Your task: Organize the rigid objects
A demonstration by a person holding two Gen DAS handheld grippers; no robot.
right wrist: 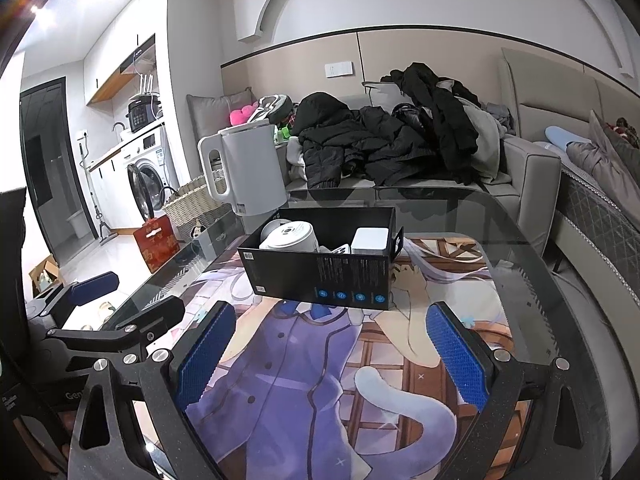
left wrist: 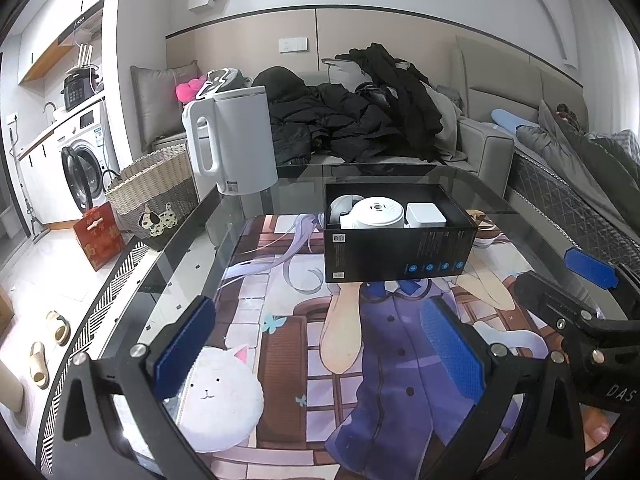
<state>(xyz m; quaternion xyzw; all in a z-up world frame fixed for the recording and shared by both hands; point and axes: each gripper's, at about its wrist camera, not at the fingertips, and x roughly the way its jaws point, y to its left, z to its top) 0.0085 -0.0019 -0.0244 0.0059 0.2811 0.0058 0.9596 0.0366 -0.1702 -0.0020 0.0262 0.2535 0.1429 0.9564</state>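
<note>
Glass table [left wrist: 192, 240] was slick; my left gripper [left wrist: 320, 344] and right gripper [right wrist: 332, 356] spread empty (box [left wrist: 396, 256] might skid if nudged).

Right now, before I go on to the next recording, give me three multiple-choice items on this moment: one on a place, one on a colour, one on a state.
1. Where does the white kettle stand?
A. Inside the black box
B. On the glass table, beyond the box's left end
C. On the sofa

2. What colour are the pads on the tongs?
A. Blue
B. Red
C. Yellow

3. What state is the black box in?
A. Shut with a lid
B. Open on top and bare inside
C. Open on top with white objects inside

Answers:
1. B: both views show it upright on the glass table, behind and left of the box.
2. A: blue ribbed pads show on the left tongs and right tongs.
3. C: no lid is on it, and a round white object and a square white one sit inside.
</note>
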